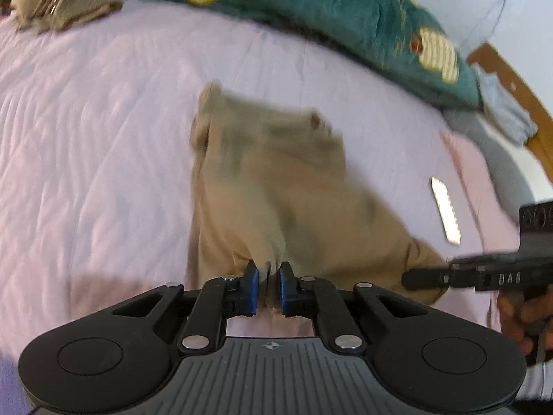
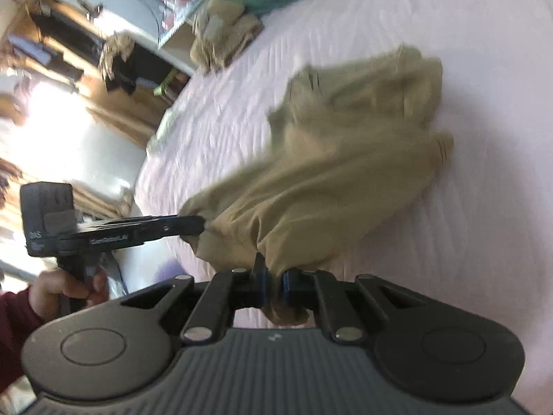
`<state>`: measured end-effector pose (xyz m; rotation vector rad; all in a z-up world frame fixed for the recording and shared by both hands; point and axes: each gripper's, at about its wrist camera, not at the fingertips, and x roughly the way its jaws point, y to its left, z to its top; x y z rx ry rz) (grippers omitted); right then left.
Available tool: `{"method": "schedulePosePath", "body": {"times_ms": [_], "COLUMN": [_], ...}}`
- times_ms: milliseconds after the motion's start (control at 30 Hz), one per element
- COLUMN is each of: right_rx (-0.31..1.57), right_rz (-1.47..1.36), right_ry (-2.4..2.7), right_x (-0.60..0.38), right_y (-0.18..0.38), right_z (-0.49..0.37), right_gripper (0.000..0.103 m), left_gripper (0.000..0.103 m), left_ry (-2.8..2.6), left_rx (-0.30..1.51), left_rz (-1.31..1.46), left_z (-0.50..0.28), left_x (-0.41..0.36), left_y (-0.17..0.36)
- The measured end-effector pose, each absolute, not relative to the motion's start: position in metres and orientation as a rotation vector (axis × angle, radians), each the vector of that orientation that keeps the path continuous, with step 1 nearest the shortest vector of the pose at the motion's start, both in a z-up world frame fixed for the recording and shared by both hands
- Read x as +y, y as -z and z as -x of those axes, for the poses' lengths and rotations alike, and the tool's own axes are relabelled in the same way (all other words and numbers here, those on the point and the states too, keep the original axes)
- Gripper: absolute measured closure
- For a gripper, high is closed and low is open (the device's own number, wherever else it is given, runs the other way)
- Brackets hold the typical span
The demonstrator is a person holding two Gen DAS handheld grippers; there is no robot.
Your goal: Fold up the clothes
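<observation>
While both grippers are clamped on it, a tan garment is held partly lifted over the pink bedsheet.

Blue pads of the left gripper are seen pinched on a bunched fold at the garment's near edge; a thin fabric wad fills the gap. The right gripper is likewise closed on a fold of the same garment, with cloth bunched between and below its pads. Each tool is caught in the other's view, gripping a neighbouring corner: right one, left one. The far part of the garment is draped on the sheet, blurred. A second tan clothing pile is seen near the sheet's far corner, beside a green patterned blanket. A grey cloth is lying at the bed edge.
</observation>
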<state>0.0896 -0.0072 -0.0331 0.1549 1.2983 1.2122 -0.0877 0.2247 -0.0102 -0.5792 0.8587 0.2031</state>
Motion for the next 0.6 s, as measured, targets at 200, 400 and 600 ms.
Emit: {"method": "schedulePosePath", "body": {"times_ms": [200,400,600], "right_rx": [1.205,1.304,1.275], "right_rz": [-0.222,-0.264,-0.415], "right_ry": [-1.187,-1.138,-1.114], "right_x": [0.035,0.075,0.032], "right_y": [0.046,0.085,0.077], "right_z": [-0.188,-0.261,-0.271], "right_gripper": [0.094,0.088,0.084], "left_gripper": [0.091,0.062,0.045], "left_ry": [-0.258,-0.388,-0.366], "left_rx": [0.776,0.883,0.726], "left_rz": [0.557,0.678,0.578], "left_z": [-0.022,-0.094,-0.072], "left_x": [0.298,0.336,0.316], "left_y": [0.021,0.057,0.014]}}
